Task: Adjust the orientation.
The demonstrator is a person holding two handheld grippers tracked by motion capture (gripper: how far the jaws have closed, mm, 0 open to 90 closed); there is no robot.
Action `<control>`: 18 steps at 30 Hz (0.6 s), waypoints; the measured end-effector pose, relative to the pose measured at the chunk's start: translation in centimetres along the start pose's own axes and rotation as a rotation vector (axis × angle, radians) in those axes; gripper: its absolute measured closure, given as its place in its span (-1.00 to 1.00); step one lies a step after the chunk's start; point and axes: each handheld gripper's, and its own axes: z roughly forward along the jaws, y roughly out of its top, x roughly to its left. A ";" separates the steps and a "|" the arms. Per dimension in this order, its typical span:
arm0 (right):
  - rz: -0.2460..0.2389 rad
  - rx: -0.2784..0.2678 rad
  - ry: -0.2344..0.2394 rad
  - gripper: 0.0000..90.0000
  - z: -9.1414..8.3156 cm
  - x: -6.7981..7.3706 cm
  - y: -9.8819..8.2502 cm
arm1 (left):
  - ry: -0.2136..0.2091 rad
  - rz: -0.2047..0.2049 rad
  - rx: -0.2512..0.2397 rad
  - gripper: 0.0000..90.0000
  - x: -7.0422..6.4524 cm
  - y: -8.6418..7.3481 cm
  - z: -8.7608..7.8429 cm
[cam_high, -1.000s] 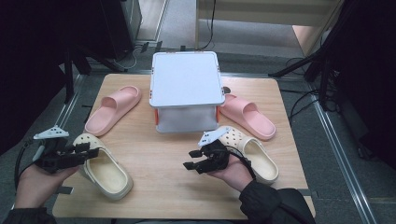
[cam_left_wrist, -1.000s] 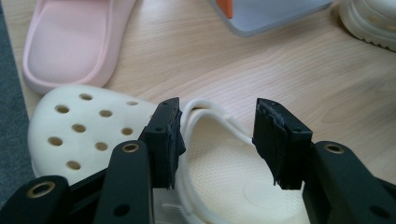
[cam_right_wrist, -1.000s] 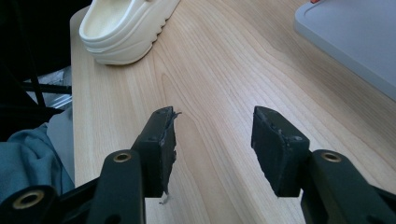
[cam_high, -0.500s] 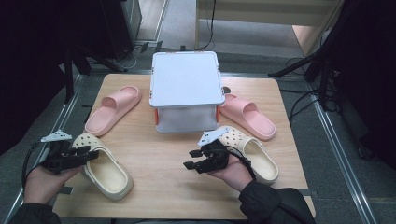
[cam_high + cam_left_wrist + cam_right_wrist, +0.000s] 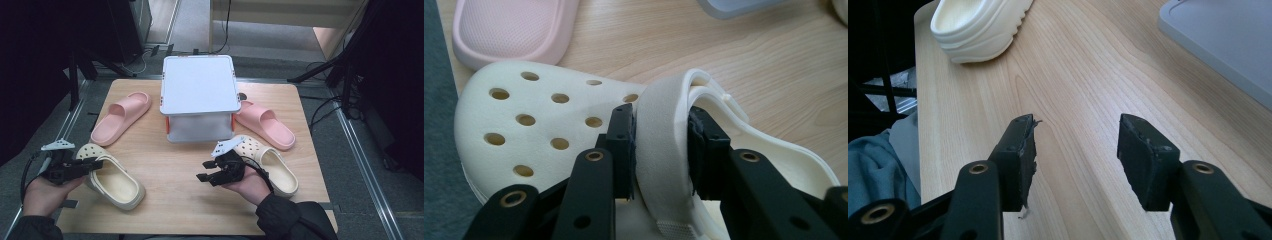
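A cream perforated clog (image 5: 112, 180) lies at the table's front left. My left gripper (image 5: 95, 163) reaches over its toe end. In the left gripper view the jaws have just been closing and now press both sides of the clog's heel strap (image 5: 661, 150), which is folded forward over the holed upper (image 5: 524, 125). A second cream clog (image 5: 272, 165) lies at the front right. My right gripper (image 5: 202, 177) is held just left of it, over bare wood. Its jaws (image 5: 1075, 145) stand open with nothing between them.
A white lidded box (image 5: 199, 97) stands at the middle back of the wooden table (image 5: 175, 210). One pink slide (image 5: 122, 117) lies to its left and another (image 5: 265, 125) to its right. Black stands and cables surround the table on the floor.
My left gripper has sunk a little onto the left clog and its jaws have closed on the strap. The right hand and gripper have stayed put.
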 end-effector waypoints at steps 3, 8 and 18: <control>0.006 -0.001 0.000 0.12 0.0 0.0 0.0 | 0.035 -0.020 -0.026 0.61 0.3 0.3 -0.9; 0.005 -0.009 -0.003 0.12 -0.1 0.0 0.0 | -0.005 -0.061 -0.047 0.70 0.3 0.9 -2.6; 0.018 -0.033 -0.014 0.12 -0.7 -0.2 0.0 | -0.150 0.015 -0.047 0.73 -3.8 3.5 -2.6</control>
